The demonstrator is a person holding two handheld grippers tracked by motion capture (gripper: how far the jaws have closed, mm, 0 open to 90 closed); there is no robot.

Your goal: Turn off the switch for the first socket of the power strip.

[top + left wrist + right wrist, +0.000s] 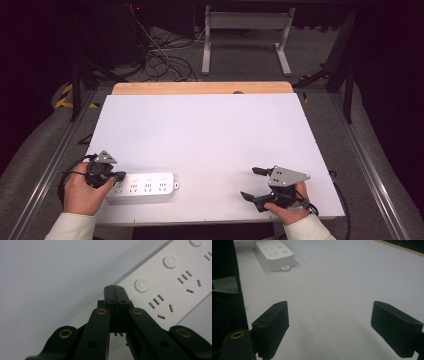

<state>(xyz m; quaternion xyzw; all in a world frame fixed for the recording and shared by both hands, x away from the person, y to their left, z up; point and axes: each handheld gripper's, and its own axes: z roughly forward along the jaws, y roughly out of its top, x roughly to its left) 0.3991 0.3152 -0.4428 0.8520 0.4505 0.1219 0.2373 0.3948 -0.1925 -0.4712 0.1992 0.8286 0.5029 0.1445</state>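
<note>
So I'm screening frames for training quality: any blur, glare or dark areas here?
High view: the white table is evenly lit, the surroundings dark. Left gripper view: the power strip is sharp, the near jaw arms soft, and its buttons show small glints. Right gripper view: the near jaws are slightly soft, with a faint shadow on the table between them.

White power strip [144, 187] lying flat near front-left of white table [210, 135], long axis running left-right. Showing four socket groups, each with a round button, plus a small tab sticking out at right end. Left end sitting under closed left gripper [119, 176] tips.
</note>
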